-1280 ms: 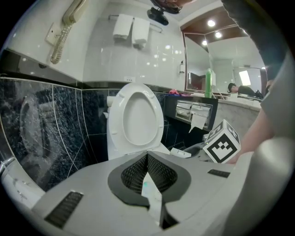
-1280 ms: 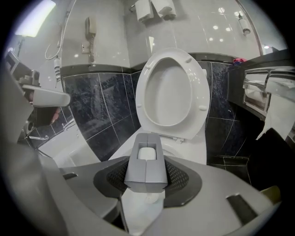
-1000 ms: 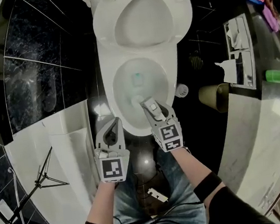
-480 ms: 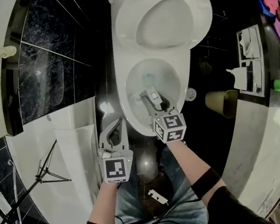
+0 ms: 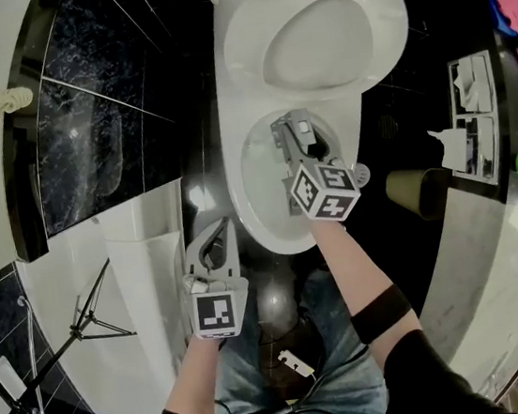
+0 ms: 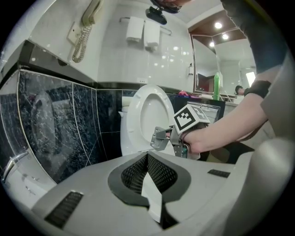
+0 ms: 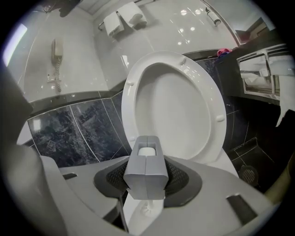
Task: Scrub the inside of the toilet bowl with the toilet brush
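Right side: you are holding the right gripper [image 5: 299, 139] over the open toilet bowl [image 5: 245, 208], pointing it forward and down toward the raised seat and lid [image 5: 313, 38]. In the right gripper view its fingers [image 7: 186, 177] are clamping the grey block handle of the toilet brush [image 7: 145, 161], one dark mesh pad pressing on each side. Below the block a white shaft is dropping into the bowl, and the brush head [image 7: 146, 208] is showing only as a small white shape through the gap, too small to tell whether it is touching the porcelain.

Left side: you are keeping the left gripper [image 5: 215, 231] low beside the bowl's left flank, apart from it, above the dark floor [image 5: 276, 303] and near the white ledge [image 5: 133, 256]. In the left gripper view its fingers [image 6: 131, 173] are meeting at the tips and gripping nothing; they are aiming at the seat and at your right hand [image 6: 207, 138].

Surroundings: a corded wall phone [image 6: 87, 27] and paper holders [image 6: 143, 32] are hanging on the white wall behind the toilet.
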A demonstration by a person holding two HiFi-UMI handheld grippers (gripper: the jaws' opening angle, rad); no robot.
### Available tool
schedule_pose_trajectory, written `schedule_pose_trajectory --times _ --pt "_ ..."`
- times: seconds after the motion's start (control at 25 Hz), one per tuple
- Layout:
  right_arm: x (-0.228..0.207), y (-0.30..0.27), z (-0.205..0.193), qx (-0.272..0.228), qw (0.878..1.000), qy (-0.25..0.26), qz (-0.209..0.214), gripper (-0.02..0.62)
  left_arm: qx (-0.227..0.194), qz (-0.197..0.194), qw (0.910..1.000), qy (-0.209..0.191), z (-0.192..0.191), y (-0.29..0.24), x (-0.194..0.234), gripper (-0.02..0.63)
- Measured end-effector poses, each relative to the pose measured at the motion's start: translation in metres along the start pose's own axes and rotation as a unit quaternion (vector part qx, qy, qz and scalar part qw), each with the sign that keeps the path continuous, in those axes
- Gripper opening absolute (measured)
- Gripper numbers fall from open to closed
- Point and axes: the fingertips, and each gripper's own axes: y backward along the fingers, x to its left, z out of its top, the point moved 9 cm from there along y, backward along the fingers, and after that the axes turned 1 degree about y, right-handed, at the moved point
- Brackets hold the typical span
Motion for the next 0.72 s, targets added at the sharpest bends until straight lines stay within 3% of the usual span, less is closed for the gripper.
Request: schedule_pose_trajectory --times 0.28,0.72 --pt "-0.029 -0.007 0.018 -0.028 0.998 -0.033 -0.037 0.199 0.002 -0.017 0.9998 -0.006 0.007 -0.015 -0.007 0.003" --pt "-0.111 0.021 0.052 -0.057 0.991 -0.011 -0.120 0.199 0.004 -0.037 0.9992 -0.013 0.010 -0.030 -0.032 0.003"
